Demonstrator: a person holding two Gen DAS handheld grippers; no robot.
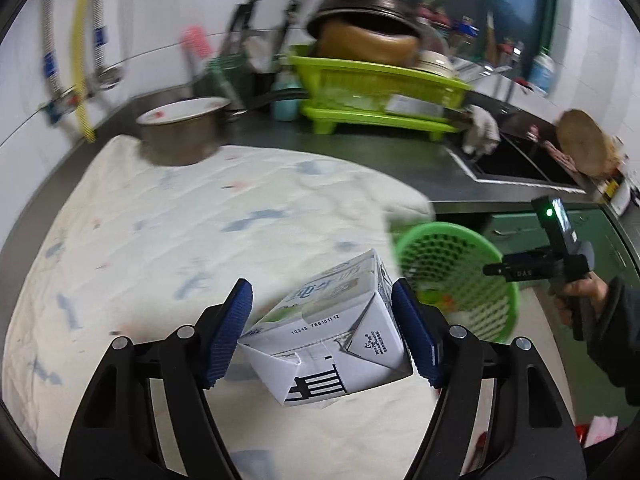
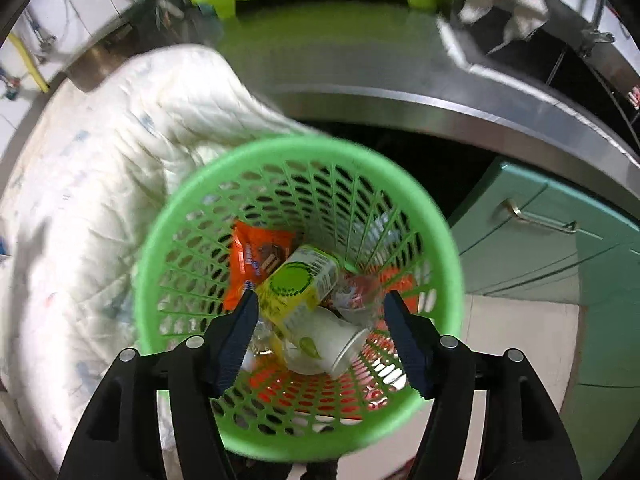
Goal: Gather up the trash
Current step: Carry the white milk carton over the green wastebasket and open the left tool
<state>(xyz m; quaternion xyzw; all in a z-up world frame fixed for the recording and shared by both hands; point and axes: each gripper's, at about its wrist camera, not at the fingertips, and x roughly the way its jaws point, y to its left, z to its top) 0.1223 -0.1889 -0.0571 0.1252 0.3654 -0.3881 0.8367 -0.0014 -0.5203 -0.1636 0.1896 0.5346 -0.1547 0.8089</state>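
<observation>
L gripper (image 1: 322, 334) held a white milk carton (image 1: 332, 336) w/ its blue-padded jaws pressed on either side; carton was tilted, folded bottom end facing the cam, printed digits visible on it. Carton hung above a white quilted cloth (image 1: 180, 240) w/ faint blue & pink marks that covered most of the desk (image 1: 360, 152).

Green mesh basket (image 1: 456, 276) sat just right of the carton in L wrist view, off the cloth's edge, near the person's right hand (image 1: 580, 296) gripping the other tool's handle.

R wrist view looked straight down into that basket (image 2: 172, 208). R gripper (image 2: 320, 332) had jaws set wide, nothing between the pads; whether they touched the rim — couldn't tell, img blurred. Inside basket: orange snack wrapper (image 2: 256, 264), yellow-green can (image 2: 300, 284) lying on its side, white paper cup (image 2: 332, 344) tipped over, plus some clear crumpled plastic (image 2: 360, 296) beside the can.

Further back on the desk: steel pot (image 1: 180, 136) at the cloth's far edge, lime dish rack (image 1: 372, 92) w/ a dark pan (image 1: 360, 12) on top, sink (image 1: 516, 160) to the right w/ a white rag (image 1: 482, 132) on its corner. Green cabinet fronts (image 2: 560, 248) w/ a metal handle sat below the desk edge.
</observation>
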